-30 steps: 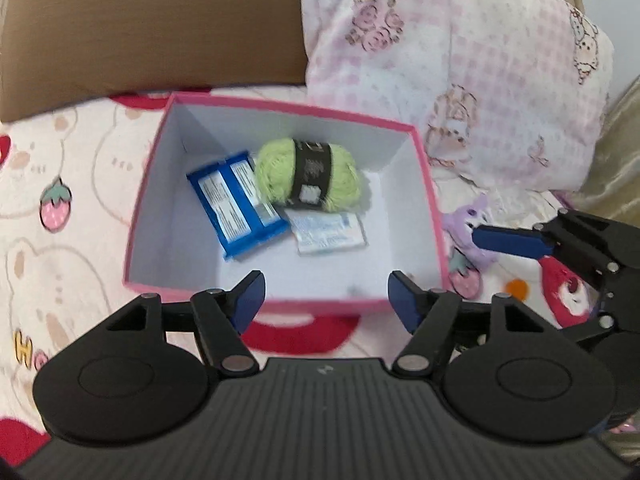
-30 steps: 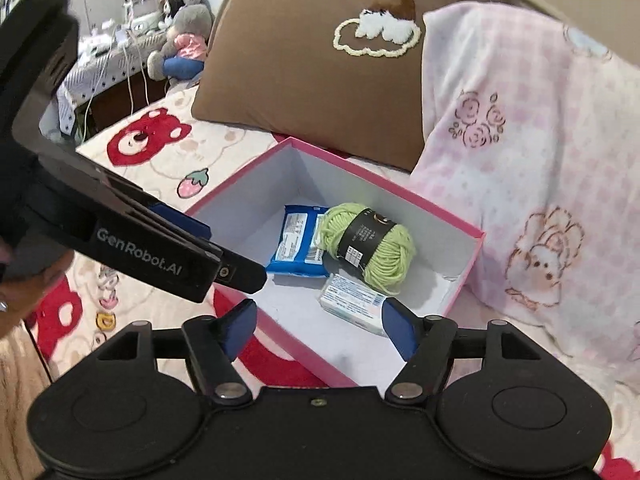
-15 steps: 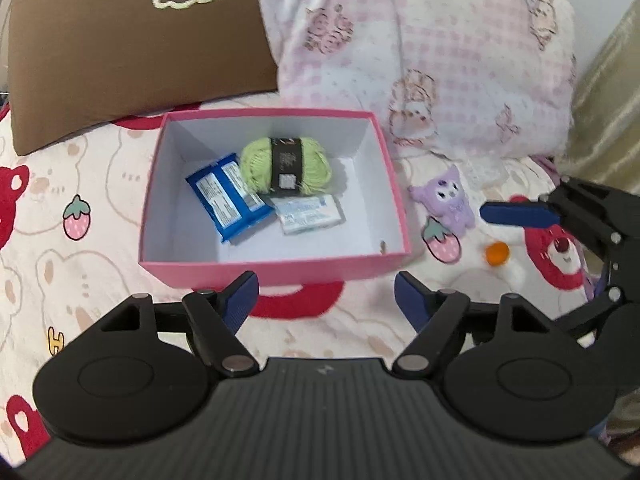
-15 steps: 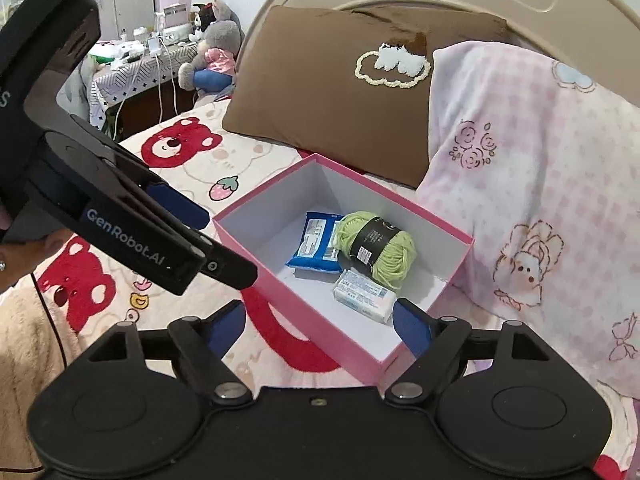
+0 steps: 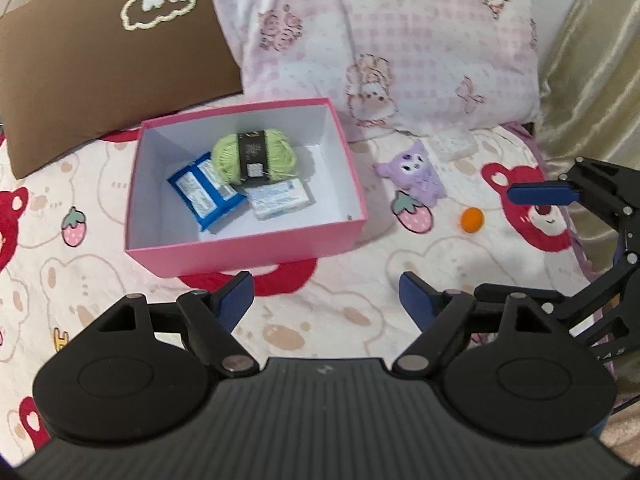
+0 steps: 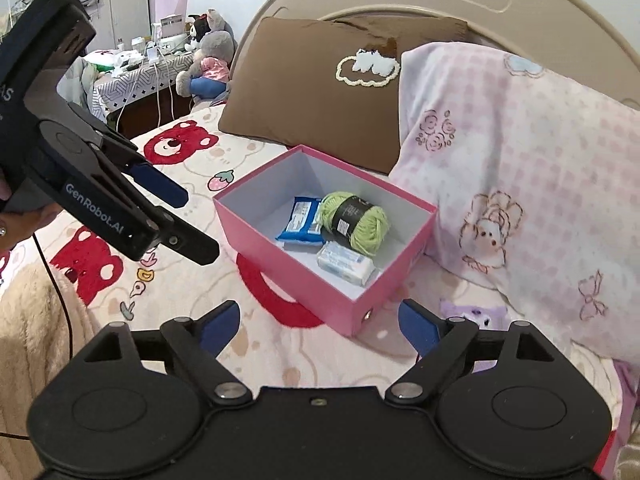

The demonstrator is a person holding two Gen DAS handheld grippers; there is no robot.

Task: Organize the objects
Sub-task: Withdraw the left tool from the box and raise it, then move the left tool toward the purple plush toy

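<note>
- Pink box [image 5: 244,246] sits open-topped on the bear-print bedsheet [image 5: 340,320], in front of a brown pillow [image 5: 100,60] and a pink checked pillow [image 5: 392,40].
- Green yarn ball [image 5: 254,156] with a black band lies inside the box toward its far side; it overlaps the edge of a blue packet [image 5: 204,194] lying flat on the box floor.
- White tissue pack [image 5: 280,198] lies flat on the box floor, just beside the yarn on the near side and touching the blue packet's corner.
- Purple plush toy [image 5: 412,174] lies on the sheet outside the box, to its right in the left wrist view; a small orange ball [image 5: 472,219] rests on the sheet a little further right, apart from the toy.
- Left gripper [image 5: 326,294] hangs over the sheet on the near side of the box; its jaws have just been opening, stand wide apart and have nothing between them.
- Right gripper [image 6: 318,322] hovers near the box's nearest corner; its jaws have just been opening too, are spread wide and empty, with only sheet and the box corner seen between them.
- From the right wrist view the left gripper shows at the left edge, raised above the sheet; a desk with cables and a plush bear [image 6: 208,60] stand in the background.
</note>
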